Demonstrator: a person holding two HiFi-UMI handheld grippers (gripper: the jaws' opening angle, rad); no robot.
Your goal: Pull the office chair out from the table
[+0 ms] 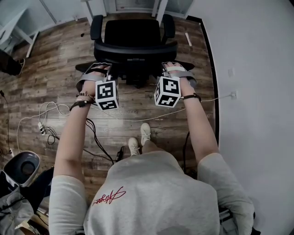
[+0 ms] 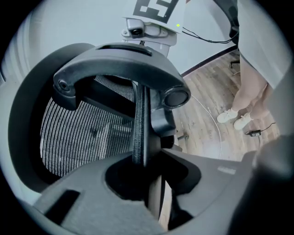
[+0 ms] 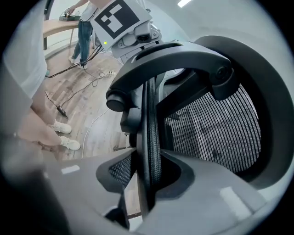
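Note:
The black office chair (image 1: 133,34) stands on the wood floor in front of me, its mesh backrest toward me. In the head view my left gripper (image 1: 102,69) sits on the backrest's left edge and my right gripper (image 1: 169,68) on its right edge. In the left gripper view the backrest's thin rim (image 2: 139,124) runs between the jaws of the left gripper (image 2: 142,170), which are shut on it. In the right gripper view the rim (image 3: 151,133) is likewise clamped in the right gripper (image 3: 149,174). Grey mesh (image 3: 216,124) and the curved back support (image 2: 119,64) fill both views.
A white wall (image 1: 257,69) runs close along the right. White table legs (image 1: 158,7) stand beyond the chair. Cables and a power strip (image 1: 46,126) lie on the floor at left, with a round bin (image 1: 23,167) lower left. My feet (image 1: 140,137) stand behind the chair.

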